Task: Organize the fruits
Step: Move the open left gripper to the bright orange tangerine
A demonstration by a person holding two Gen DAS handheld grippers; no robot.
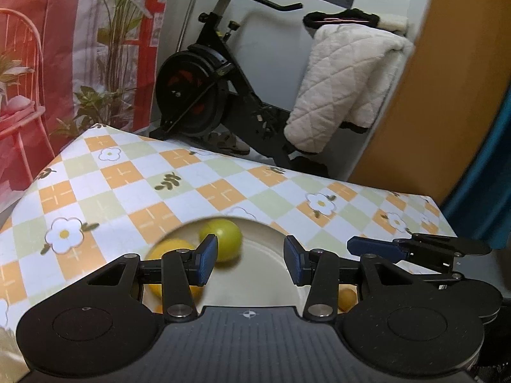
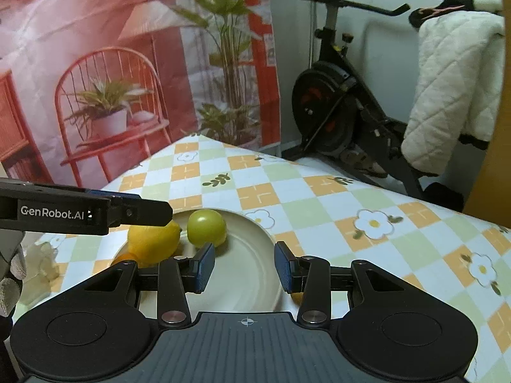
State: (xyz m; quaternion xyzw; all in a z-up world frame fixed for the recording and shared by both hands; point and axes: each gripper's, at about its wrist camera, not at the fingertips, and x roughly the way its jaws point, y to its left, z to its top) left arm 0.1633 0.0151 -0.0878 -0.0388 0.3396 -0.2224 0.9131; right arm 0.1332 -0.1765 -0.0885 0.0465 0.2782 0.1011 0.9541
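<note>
1. A round cream ceramic plate [image 2: 252, 274] lies on the table covered with a checked, flower-printed cloth [image 2: 319, 204].
2. On the plate's far left part sits a round green fruit [image 2: 206, 227]; a yellow lemon [image 2: 153, 242] lies just left of it.
3. A small orange fruit [image 1: 346, 298] lies on the cloth beside the plate's right rim.
4. Behind the table stands a black exercise bike [image 2: 338, 118], with a quilted white blanket [image 2: 453, 89] draped to its right.
5. A printed backdrop showing a chair and plants [image 2: 105, 95] hangs behind the table's left end.
</note>
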